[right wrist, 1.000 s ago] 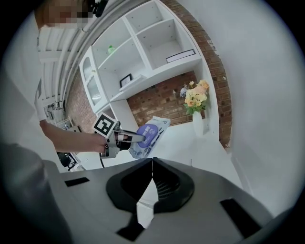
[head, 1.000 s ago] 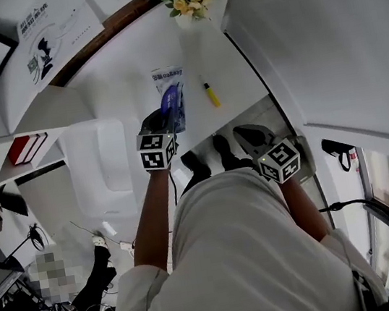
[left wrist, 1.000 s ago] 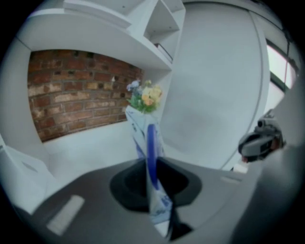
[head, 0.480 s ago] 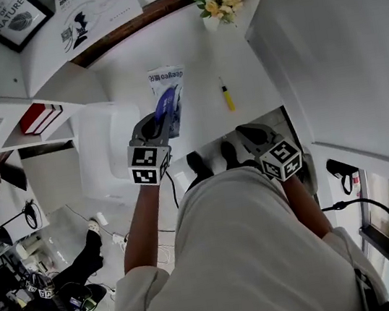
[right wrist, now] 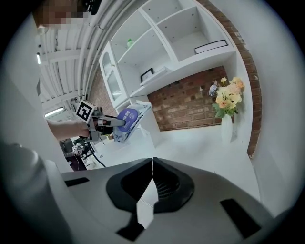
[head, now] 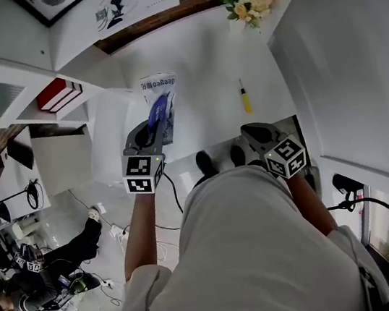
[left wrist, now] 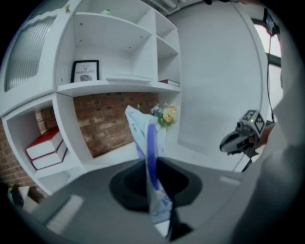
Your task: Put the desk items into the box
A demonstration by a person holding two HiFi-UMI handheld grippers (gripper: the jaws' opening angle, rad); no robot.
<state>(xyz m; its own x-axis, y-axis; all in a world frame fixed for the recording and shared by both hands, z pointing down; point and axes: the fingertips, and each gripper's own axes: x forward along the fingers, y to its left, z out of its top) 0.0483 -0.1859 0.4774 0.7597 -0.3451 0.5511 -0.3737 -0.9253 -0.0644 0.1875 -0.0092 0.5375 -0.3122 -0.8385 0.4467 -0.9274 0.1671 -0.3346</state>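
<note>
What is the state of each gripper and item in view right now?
Left gripper: shut on the blue and white plastic packet.
Packet: held off the white desk.
Right gripper: shut, empty.
Yellow pen: lying flat on the desk, untouched.
White vase of yellow flowers: upright at the desk's back.
White box: left of the packet, contents unclear.

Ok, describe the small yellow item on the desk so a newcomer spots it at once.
Start at the white desk below the brick wall; a flower vase stands at its far right corner. Nearer than the vase lies the yellow marker, alone on bare desktop. It is the only slim yellow stick, dark-tipped.
</note>
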